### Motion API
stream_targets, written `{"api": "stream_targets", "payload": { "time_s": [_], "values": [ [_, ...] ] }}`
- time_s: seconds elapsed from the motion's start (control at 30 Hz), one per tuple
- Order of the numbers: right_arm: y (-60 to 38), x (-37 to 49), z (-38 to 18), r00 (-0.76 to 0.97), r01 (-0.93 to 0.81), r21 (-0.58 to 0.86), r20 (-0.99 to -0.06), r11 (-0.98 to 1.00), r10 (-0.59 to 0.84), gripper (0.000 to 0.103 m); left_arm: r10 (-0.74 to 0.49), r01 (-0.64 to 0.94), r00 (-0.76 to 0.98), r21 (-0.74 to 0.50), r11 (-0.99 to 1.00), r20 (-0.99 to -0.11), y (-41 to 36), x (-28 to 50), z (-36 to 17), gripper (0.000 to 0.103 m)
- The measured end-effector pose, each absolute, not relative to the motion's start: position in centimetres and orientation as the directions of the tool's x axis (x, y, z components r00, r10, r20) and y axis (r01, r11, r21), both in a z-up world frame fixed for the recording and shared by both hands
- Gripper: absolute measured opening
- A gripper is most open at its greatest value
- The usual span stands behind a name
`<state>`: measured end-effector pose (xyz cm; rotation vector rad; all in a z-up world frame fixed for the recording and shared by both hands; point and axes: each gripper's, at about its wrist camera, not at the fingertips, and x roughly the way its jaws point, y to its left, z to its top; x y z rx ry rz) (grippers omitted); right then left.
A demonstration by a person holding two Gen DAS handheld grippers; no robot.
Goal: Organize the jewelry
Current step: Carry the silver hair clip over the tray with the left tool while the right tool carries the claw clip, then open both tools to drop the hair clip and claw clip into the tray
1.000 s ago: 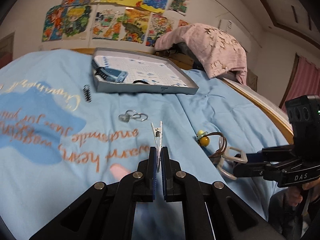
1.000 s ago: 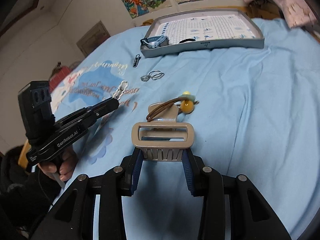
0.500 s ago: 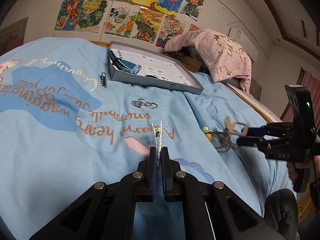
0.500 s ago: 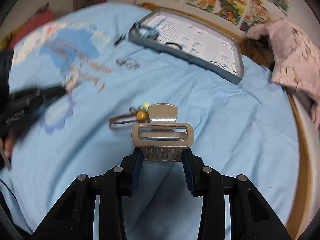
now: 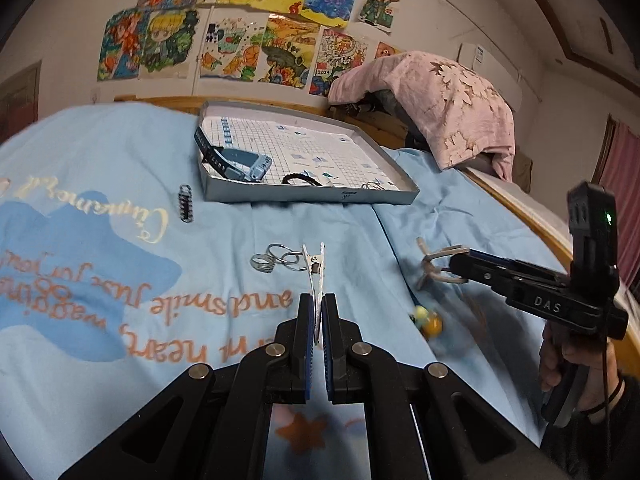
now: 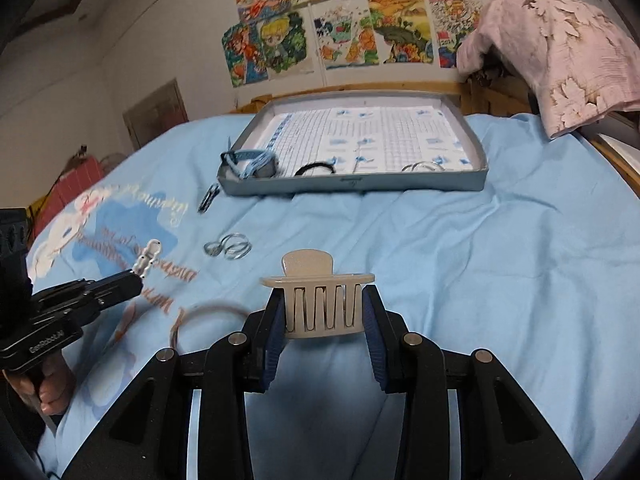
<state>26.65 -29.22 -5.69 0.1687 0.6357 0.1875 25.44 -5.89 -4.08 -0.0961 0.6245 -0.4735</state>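
Observation:
My left gripper (image 5: pixel 316 308) is shut on a slim silver hair clip (image 5: pixel 314 272), which sticks up above the blue bedsheet; in the right wrist view that left gripper (image 6: pixel 134 280) and the hair clip (image 6: pixel 148 258) are at the left. My right gripper (image 6: pixel 324 308) is shut on a beige claw clip (image 6: pixel 320 300), held clear of the bed; from the left, the right gripper (image 5: pixel 452 266) carries the claw clip (image 5: pixel 434 268). Straight ahead lies a grey tray (image 6: pixel 352 186) (image 5: pixel 308 196) holding a blue watch (image 6: pixel 252 162), a black hair tie (image 6: pixel 316 168) and silver rings (image 6: pixel 424 167).
Loose on the sheet lie linked silver rings (image 5: pixel 276 262), a black spring clip (image 5: pixel 185 203) and a brown hair tie with yellow beads (image 5: pixel 426 320). A pink cloth (image 6: pixel 560 52) is piled at the back right. The bed's wooden edge (image 5: pixel 520 208) runs along the right.
The right gripper has swung to face the tray, carrying the claw clip away from the brown hair tie. The left gripper has shifted with its clip and now faces the tray squarely.

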Motion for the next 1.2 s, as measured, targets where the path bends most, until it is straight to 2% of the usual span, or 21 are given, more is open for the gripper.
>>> {"api": "stream_targets", "payload": {
  "time_s": [0.27, 0.47, 0.63, 0.73, 1.03, 1.2],
  "values": [
    [-31.6, 27.8, -4.6, 0.864, -0.064, 0.264, -0.467, 0.962, 0.186, 0.033, -0.439, 0.360, 0.714, -0.251, 0.899, -0.545, -7.2, 29.0, -3.1, 0.004],
    [-31.8, 33.1, -4.1, 0.909, -0.055, 0.319, -0.376, 0.946, 0.179, 0.033, -0.418, 0.334, 0.746, -0.253, 0.908, -0.519, -9.1, 34.1, -0.3, 0.004],
    [-32.0, 37.1, -3.6, 0.923, -0.069, 0.318, -0.339, 0.946, 0.182, 0.033, -0.400, 0.309, 0.749, -0.256, 0.916, -0.527, -11.3, 38.8, 0.7, 0.004],
    [-32.8, 39.4, -3.8, 0.922, -0.066, 0.327, -0.342, 0.943, 0.183, 0.033, -0.409, 0.291, 0.717, -0.291, 0.911, -0.564, -12.8, 42.3, -0.2, 0.005],
    [-35.6, 43.8, -7.3, 0.889, -0.037, 0.418, -0.402, 0.908, 0.221, 0.033, -0.337, 0.267, 0.689, -0.209, 0.941, -0.642, -16.4, 45.5, -2.6, 0.005],
    [-35.7, 44.5, -8.4, 0.878, -0.029, 0.443, -0.417, 0.896, 0.235, 0.034, -0.349, 0.279, 0.691, -0.211, 0.937, -0.634, -16.5, 45.3, -2.9, 0.005]
  ]
}}
